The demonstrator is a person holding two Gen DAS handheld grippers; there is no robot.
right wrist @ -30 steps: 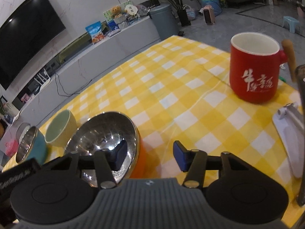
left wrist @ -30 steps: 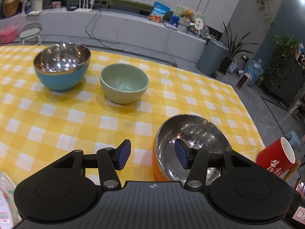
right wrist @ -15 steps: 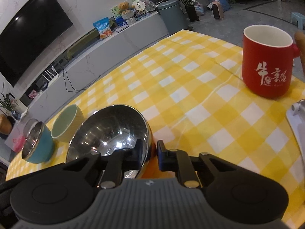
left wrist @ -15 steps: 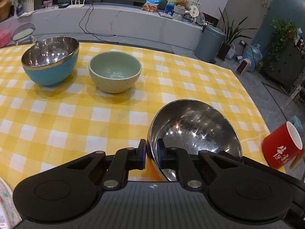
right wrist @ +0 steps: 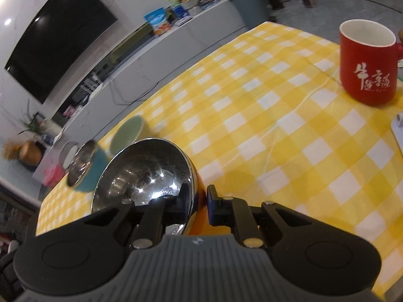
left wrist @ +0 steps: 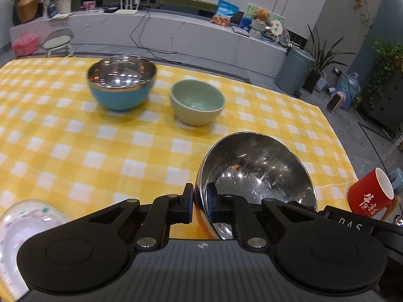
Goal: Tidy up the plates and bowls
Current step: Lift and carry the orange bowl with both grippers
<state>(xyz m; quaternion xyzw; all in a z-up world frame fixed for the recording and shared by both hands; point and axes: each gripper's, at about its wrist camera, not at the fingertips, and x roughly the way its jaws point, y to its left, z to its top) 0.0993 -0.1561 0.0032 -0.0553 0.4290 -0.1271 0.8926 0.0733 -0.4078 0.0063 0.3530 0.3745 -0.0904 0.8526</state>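
Orange steel-lined bowl sat near right on yellow-checked table, rim pinched by both left claw and right claw. Blue bowl, green bowl far.

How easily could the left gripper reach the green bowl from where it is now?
Probably not yet. The left gripper is shut on the rim of the orange bowl, as is the right gripper. The green bowl stands beyond it with bare tablecloth between.
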